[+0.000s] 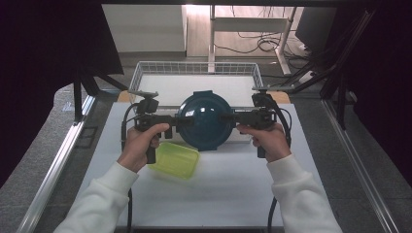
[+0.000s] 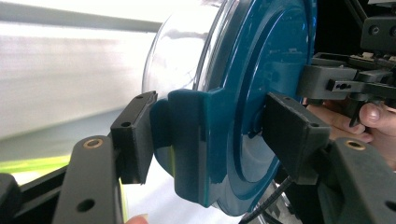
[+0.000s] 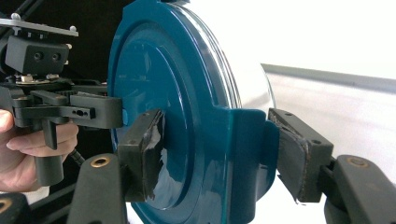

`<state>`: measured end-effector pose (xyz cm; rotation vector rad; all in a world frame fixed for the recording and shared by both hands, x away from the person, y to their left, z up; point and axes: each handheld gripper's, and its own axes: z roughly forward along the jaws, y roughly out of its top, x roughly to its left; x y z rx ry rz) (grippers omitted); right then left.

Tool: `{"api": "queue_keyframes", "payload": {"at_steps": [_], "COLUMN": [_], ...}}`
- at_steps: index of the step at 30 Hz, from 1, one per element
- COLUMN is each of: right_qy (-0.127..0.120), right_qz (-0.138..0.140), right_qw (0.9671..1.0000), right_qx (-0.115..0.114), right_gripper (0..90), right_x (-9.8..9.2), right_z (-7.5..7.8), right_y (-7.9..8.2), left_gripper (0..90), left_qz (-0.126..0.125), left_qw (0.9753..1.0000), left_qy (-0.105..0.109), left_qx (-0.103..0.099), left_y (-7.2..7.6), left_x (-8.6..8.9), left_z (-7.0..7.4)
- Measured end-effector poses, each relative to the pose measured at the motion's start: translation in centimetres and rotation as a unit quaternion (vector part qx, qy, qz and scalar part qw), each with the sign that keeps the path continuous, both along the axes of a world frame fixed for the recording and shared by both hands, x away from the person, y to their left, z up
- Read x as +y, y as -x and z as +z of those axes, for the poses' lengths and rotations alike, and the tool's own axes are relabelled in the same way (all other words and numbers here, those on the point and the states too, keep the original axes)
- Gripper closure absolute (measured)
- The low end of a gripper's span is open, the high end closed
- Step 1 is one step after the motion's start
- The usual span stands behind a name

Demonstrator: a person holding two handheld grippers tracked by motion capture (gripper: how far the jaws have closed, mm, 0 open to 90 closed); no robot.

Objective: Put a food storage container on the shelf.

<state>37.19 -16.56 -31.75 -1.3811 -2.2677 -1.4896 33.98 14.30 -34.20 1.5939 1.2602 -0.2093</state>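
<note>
Round teal plastic-lidded clear bowl (image 1: pixel 204 120) lifted between both grippers.
Left gripper (image 2: pixel 210 135) and right gripper (image 3: pixel 217 154) clamp opposite tabs; setting down remains.

Glossy teal plastic lid (image 3: pixel 187 116), clear smooth bowl (image 2: pixel 182 51), translucent yellow-green plastic container (image 1: pixel 176 160), wire basket (image 1: pixel 194 68)

Left tool (image 2: pixel 205 140): its two black jaws close on the side latch of the teal lid, one pad on each face.
Teal lid (image 2: pixel 261 84): seen edge-on, seated on a clear bowl (image 2: pixel 182 51).
Right tool (image 2: pixel 341 84): at the lid's far side, held by a hand (image 2: pixel 359 121).
Green container (image 2: pixel 28 164): a strip low at left.
Bench (image 2: pixel 56 93): white, blurred.
</note>
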Motion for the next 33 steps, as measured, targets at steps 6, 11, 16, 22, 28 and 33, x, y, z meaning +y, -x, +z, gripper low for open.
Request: {"api": "queue_keyframes", "payload": {"at_steps": [6, 11, 16, 22, 28, 33], "right_qy": [-0.001, 0.001, -0.001, -0.003, -0.002, 0.001], "right_qz": [-0.001, 0.001, 0.0, -0.002, -0.006, -0.003], "right_qw": [1.0, 1.0, 1.0, 1.0, 1.0, 0.9999], "right_qx": [-0.005, -0.003, -0.003, -0.005, -0.005, -0.01], "right_gripper": [37.9, 38.1, 38.1, 38.3, 38.3, 38.3], "right_x": [0.3, 0.6, 0.6, 0.9, 1.5, 1.9], "right_z": [1.1, 1.7, 2.0, 2.8, 3.9, 4.5], "right_y": [-0.6, -1.2, -1.8, -2.6, -3.9, -4.8], "left_gripper": [36.9, 36.9, 36.9, 36.8, 36.5, 36.5], "left_qz": [0.0, -0.002, -0.001, -0.006, -0.006, -0.003], "left_qw": [1.0, 1.0, 1.0, 1.0, 1.0, 1.0], "left_qy": [0.0, 0.001, -0.001, -0.003, 0.002, 0.004], "left_qx": [-0.005, -0.004, -0.006, -0.006, -0.006, -0.006], "left_y": [-0.7, -1.2, -1.9, -3.0, -4.5, -5.3], "left_x": [0.4, 0.6, 0.7, 1.1, 1.7, 2.0], "left_z": [1.0, 1.4, 1.9, 2.9, 3.7, 4.2]}}
